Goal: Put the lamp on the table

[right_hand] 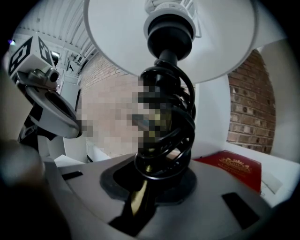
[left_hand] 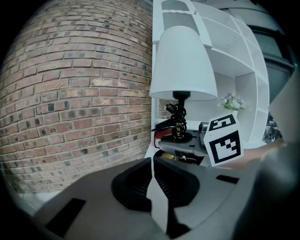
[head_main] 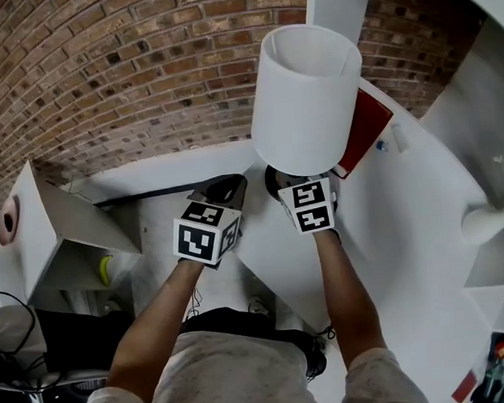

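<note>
The lamp (head_main: 305, 98) has a white drum shade, a brass stem and a black cord (right_hand: 164, 140) wound round the stem. It stands upright over the corner of the white table (head_main: 392, 230); its foot is hidden. My right gripper (head_main: 287, 181) reaches in under the shade. In the right gripper view my right gripper (right_hand: 150, 187) has its jaws closed round the brass stem (right_hand: 138, 199), just below the cord coil. My left gripper (head_main: 225, 189) hovers left of the lamp, off the table's edge. In the left gripper view my left gripper (left_hand: 152, 164) is shut and empty, pointing at the lamp (left_hand: 180, 61).
A red book (head_main: 363, 128) lies on the table right behind the lamp. A brick wall (head_main: 96, 69) runs along the back. White shelves (left_hand: 225, 70) rise at the right, with a vase of flowers (left_hand: 232, 101). A white cabinet (head_main: 47, 228) stands at the left.
</note>
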Demonstrator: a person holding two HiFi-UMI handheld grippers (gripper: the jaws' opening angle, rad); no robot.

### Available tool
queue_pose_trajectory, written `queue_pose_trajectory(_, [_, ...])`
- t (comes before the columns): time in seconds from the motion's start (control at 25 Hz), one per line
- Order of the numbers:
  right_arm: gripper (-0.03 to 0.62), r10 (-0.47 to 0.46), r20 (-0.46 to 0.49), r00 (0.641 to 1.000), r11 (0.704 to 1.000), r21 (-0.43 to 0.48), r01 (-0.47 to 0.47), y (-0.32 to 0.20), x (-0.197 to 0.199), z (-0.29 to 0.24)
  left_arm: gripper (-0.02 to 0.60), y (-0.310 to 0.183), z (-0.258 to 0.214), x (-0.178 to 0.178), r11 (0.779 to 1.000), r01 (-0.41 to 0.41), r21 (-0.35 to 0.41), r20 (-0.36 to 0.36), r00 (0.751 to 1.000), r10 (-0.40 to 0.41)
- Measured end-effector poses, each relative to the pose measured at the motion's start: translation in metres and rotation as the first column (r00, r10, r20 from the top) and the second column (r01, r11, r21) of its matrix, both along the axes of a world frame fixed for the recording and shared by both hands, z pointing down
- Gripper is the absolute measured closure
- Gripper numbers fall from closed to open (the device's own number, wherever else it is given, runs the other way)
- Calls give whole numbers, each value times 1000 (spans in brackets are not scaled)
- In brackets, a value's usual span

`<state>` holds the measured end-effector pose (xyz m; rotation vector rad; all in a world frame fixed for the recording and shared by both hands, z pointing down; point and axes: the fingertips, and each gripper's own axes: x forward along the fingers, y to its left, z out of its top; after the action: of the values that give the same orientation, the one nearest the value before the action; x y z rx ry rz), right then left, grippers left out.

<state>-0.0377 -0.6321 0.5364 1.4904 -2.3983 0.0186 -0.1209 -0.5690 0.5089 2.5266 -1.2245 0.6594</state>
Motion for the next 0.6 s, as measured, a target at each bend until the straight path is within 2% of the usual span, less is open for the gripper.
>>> queue_pose_trajectory(0.6, [517,8,1,1000,1000,-15,-8,3,0,0,568,8,3,-8,999,24,-37,-9,1000,-25])
